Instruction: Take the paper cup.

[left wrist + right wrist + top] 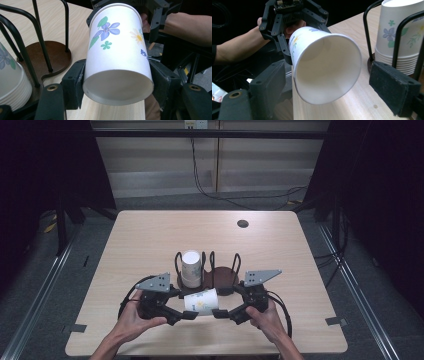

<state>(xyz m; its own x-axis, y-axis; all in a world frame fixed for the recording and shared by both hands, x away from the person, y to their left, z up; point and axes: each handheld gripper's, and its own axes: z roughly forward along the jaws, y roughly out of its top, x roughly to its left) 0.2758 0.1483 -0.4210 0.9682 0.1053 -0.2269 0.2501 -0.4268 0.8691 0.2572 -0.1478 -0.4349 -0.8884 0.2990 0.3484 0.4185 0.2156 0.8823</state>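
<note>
While my left gripper (117, 97) clamps the paper cup (117, 55) sideways by its base — mouth offered — my right gripper (332, 100) stands open around the rim, not gripping — likely handover.

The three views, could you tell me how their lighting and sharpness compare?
High view: the table is evenly lit, its surroundings fall into near black, and detail is soft. Left gripper view: the paper cup is sharp and bright, without glare. Right gripper view: the cup's inside is shaded towards its bottom, the background is dark, and the stack of cups looks slightly soft.
</note>
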